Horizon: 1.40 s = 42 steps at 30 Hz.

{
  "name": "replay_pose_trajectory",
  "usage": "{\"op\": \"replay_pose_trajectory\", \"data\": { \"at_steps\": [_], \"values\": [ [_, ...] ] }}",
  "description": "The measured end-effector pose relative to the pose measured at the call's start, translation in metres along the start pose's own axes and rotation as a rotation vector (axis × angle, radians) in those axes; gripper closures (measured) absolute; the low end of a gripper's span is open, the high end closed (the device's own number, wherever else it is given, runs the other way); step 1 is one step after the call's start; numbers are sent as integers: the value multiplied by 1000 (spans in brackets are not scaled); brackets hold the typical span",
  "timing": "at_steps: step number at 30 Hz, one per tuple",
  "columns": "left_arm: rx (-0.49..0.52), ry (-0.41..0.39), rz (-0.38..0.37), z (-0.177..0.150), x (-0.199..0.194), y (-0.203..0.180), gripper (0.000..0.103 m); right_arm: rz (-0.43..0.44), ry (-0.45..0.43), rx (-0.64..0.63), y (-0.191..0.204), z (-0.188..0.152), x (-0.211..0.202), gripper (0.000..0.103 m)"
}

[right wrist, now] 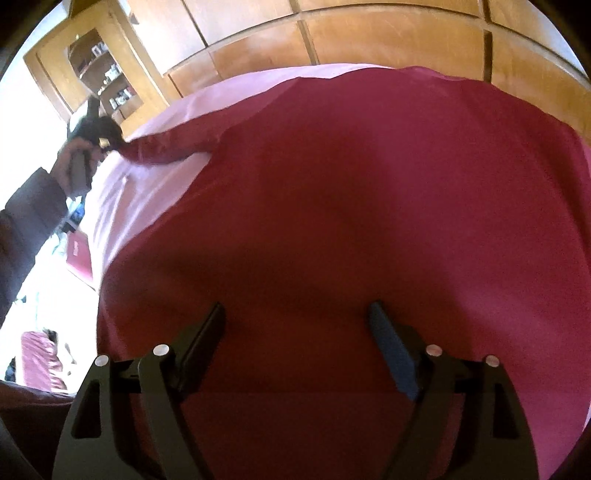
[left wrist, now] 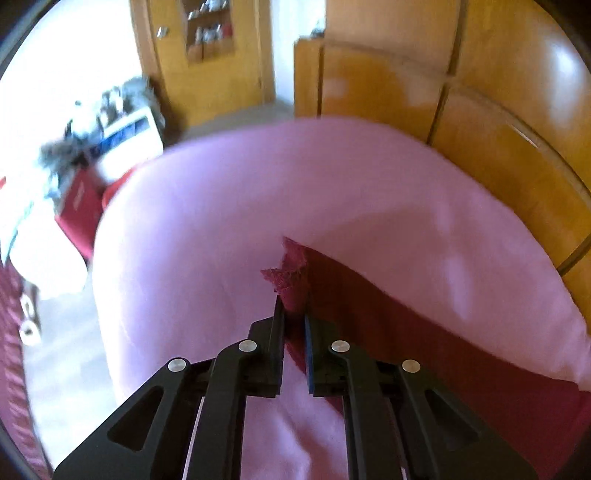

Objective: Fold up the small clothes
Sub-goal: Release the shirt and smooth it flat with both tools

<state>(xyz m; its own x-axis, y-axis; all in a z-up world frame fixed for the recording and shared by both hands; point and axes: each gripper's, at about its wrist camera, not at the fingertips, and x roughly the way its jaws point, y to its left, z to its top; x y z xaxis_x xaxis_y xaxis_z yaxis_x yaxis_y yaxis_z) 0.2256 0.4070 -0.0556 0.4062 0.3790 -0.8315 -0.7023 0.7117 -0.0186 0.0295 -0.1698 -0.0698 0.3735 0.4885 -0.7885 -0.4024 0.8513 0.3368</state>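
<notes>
A dark red garment (right wrist: 351,206) lies spread on a pink sheet (left wrist: 221,206). In the left wrist view my left gripper (left wrist: 293,314) is shut on the end of the garment's sleeve (left wrist: 291,273), which runs back to the right (left wrist: 406,325). In the right wrist view my right gripper (right wrist: 297,314) is open and empty, low over the garment's body. That view also shows the left gripper (right wrist: 98,129) far left, holding the stretched sleeve (right wrist: 166,147), with the person's hand (right wrist: 72,162) on it.
Wooden cupboard panels (right wrist: 369,40) stand behind the pink sheet (right wrist: 147,173). A wooden shelf unit (left wrist: 210,33) stands at the back. A cluttered stand with a box (left wrist: 125,136) and a red item (left wrist: 79,206) are off the sheet's left edge.
</notes>
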Motion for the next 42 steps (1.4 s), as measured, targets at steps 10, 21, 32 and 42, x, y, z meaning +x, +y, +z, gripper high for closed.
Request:
{"op": "replay_pose_trajectory", "data": {
  "at_steps": [10, 21, 32, 42],
  "values": [
    [10, -39, -121, -61, -50, 11, 55, -135, -273, 541, -187, -28, -136, 30],
    [271, -49, -396, -174, -139, -62, 55, -55, -663, 1182, -405, -65, -216, 26],
    [682, 59, -654, -297, -197, -176, 55, -275, -882, 698, -371, -9, -309, 99],
    [878, 120, -621, -354, -191, -206, 55, -386, -431, 838, -429, -87, -236, 60]
  ]
}}
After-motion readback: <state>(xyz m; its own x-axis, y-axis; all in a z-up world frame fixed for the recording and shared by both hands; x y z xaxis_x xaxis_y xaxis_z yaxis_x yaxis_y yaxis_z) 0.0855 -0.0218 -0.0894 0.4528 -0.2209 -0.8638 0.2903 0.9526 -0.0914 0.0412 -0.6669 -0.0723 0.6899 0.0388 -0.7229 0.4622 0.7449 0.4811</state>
